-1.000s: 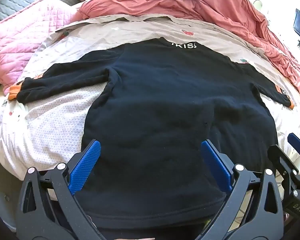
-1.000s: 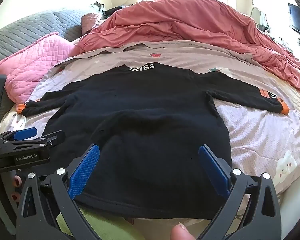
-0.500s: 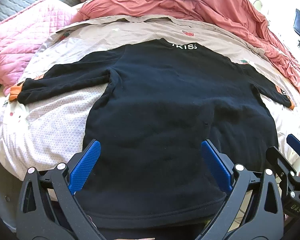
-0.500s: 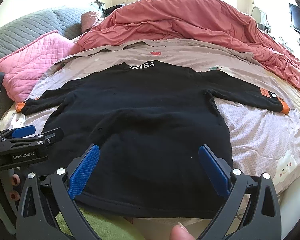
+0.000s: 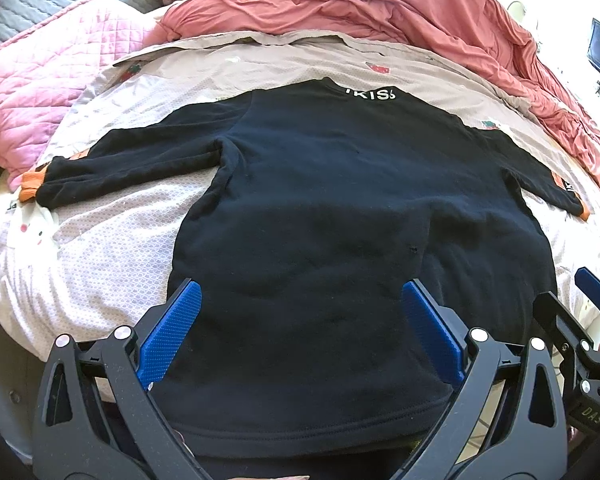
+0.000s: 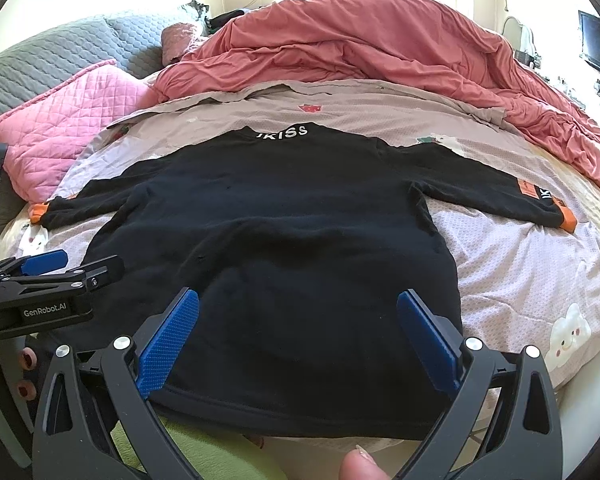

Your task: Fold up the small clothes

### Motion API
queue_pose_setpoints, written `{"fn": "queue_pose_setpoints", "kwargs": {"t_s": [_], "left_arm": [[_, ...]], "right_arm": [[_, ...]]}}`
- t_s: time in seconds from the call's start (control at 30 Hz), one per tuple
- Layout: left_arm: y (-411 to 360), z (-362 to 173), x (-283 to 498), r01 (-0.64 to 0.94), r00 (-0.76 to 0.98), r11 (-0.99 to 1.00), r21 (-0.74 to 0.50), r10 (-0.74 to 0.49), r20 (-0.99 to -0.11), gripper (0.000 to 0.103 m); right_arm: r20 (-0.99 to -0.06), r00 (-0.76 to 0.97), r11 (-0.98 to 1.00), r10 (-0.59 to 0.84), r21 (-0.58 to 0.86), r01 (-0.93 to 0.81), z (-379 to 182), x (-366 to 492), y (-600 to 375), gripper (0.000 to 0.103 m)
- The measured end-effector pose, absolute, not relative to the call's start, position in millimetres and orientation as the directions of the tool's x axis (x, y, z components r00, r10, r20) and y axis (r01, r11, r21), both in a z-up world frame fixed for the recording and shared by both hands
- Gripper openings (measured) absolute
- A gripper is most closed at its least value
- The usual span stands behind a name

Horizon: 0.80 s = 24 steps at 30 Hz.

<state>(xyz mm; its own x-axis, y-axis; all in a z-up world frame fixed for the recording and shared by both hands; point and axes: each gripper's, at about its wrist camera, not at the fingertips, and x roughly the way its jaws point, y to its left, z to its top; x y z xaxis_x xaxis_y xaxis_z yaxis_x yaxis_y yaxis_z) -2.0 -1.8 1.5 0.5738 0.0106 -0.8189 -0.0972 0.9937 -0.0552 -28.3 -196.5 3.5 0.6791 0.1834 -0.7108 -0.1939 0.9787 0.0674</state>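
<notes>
The bed (image 6: pixel 540 280) has a red duvet (image 6: pixel 360 40) bunched at the back. The black sweatshirt (image 6: pixel 284 232) is spread flat, sleeves out. The left gripper (image 5: pixel 300 320) and right gripper (image 6: pixel 296 316) hover at its hem, fingers wide apart.

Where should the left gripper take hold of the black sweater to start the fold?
Probably the black sweater at its near-left hem corner, approached from the near edge of the bed: it lies flat, sleeves spread, and the open left gripper is already over the hem.
</notes>
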Motion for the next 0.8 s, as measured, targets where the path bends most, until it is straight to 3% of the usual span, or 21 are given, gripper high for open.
{"fn": "queue_pose_setpoints", "kwargs": {"t_s": [0.8], "left_arm": [[-9.5, 4.9, 9.3, -0.089, 0.579, 0.995, -0.039, 0.019, -0.815, 0.094]], "right_arm": [[-0.705, 0.688, 0.981, 0.174, 0.064, -0.182, 8.1, -19.3, -205.4, 0.099]]}}
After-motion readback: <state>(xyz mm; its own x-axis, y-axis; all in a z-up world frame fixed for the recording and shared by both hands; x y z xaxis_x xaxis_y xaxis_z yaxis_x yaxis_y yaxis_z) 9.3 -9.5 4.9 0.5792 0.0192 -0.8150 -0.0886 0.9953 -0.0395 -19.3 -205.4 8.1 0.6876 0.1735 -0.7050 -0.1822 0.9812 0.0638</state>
